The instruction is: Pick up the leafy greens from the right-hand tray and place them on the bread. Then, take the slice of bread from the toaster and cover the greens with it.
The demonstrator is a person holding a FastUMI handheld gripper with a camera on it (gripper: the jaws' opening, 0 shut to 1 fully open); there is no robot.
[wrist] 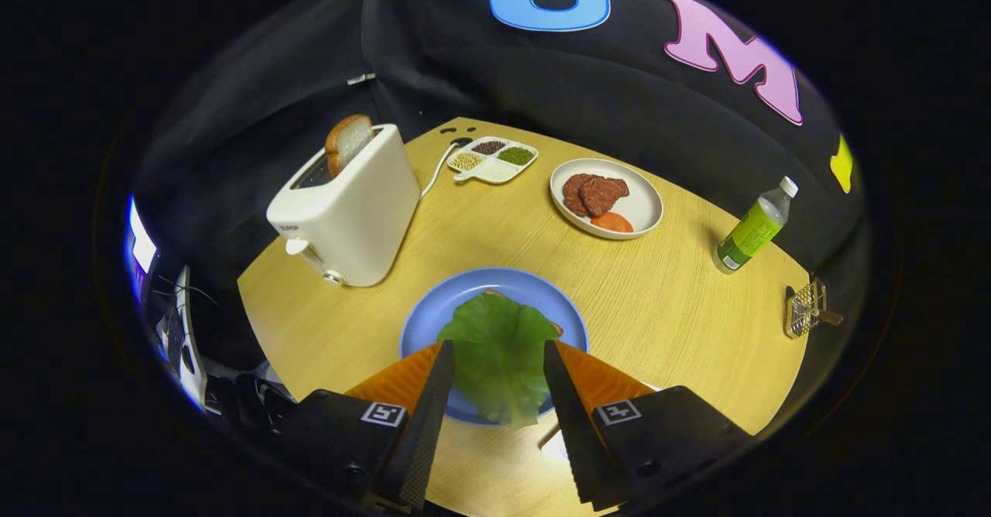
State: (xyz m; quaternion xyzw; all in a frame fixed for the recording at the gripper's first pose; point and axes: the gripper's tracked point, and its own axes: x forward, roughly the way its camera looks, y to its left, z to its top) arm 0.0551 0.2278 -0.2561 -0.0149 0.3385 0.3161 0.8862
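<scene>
A green leaf [495,350] lies spread over a slice of bread [555,326] on the blue plate [433,312]; only small brown edges of that bread peek out. My gripper [498,344] hangs just above the leaf, open, one finger on each side of it, and neither finger presses on the leaf. Beyond the plate to the left stands a white toaster [348,207]. A second slice of bread [348,142] sticks up out of its slot.
A white plate [642,211] with meat slices [594,193] and a tomato slice [612,222] sits beyond the blue plate to the right. A divided dish of beans [493,161] is at the back. A green bottle [752,229] and a small metal clip [805,309] stand far right.
</scene>
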